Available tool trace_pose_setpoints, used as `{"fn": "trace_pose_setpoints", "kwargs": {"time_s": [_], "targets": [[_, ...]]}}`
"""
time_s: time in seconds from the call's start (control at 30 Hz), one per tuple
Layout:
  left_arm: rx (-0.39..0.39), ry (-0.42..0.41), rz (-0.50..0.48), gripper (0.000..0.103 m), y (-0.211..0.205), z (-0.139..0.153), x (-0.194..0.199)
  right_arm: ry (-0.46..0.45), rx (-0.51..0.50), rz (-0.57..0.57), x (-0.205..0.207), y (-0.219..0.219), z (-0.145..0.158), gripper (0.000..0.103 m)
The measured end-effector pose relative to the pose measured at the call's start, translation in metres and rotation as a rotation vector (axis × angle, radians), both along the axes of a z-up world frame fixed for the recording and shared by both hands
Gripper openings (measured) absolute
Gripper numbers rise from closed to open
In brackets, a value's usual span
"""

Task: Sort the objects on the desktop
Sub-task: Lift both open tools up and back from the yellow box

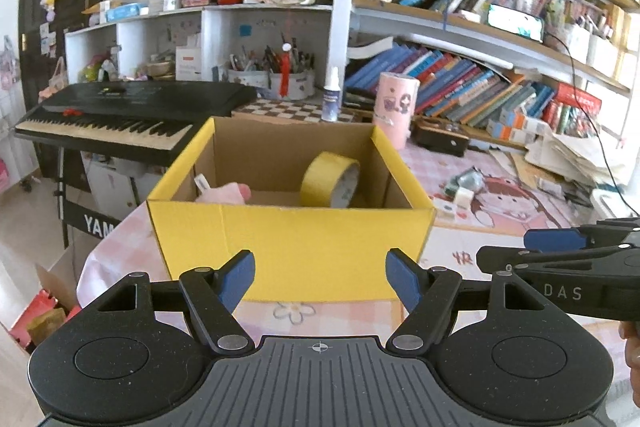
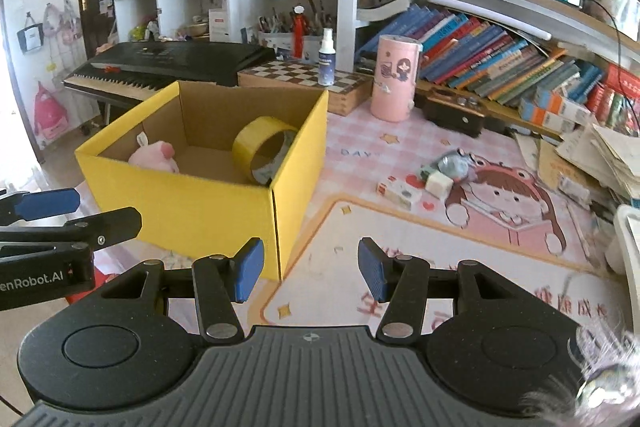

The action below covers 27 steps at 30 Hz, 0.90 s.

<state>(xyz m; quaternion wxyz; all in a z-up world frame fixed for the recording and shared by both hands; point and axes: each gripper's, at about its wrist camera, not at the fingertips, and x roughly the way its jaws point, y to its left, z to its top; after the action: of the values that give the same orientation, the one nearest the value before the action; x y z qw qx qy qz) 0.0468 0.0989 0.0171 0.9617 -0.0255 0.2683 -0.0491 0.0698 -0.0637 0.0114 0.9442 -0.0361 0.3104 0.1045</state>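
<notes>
Facing yellow box (image 1: 292, 247), left gripper (image 1: 320, 277) agape

Pink-matted desk (image 2: 400, 155) with yellow box (image 2: 192, 211), pink canister (image 2: 394, 79), chessboard (image 2: 304, 75).

L gripper (image 1: 320, 281) & R gripper (image 2: 311, 269): both jaws apart, nothing held.

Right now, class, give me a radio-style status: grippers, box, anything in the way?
Left gripper open, empty. Right gripper open, empty. Yellow box holds tape roll, pink plush. Small items loose on mat; path clear.
</notes>
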Motion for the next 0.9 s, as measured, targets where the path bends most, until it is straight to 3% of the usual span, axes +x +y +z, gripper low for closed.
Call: {"fn": "trace_pose_setpoints", "kwargs": {"time_s": [0.43, 0.9], "targets": [[0.020, 0.038, -0.021, 0.074, -0.006, -0.008, -0.029, 0.044, 0.035, -0.042, -0.039, -0.004, -0.012, 0.050], [0.010, 0.100, -0.067, 0.075, -0.011, -0.021, -0.044, 0.069, 0.009, -0.079, -0.065, -0.004, -0.023, 0.054]]}}
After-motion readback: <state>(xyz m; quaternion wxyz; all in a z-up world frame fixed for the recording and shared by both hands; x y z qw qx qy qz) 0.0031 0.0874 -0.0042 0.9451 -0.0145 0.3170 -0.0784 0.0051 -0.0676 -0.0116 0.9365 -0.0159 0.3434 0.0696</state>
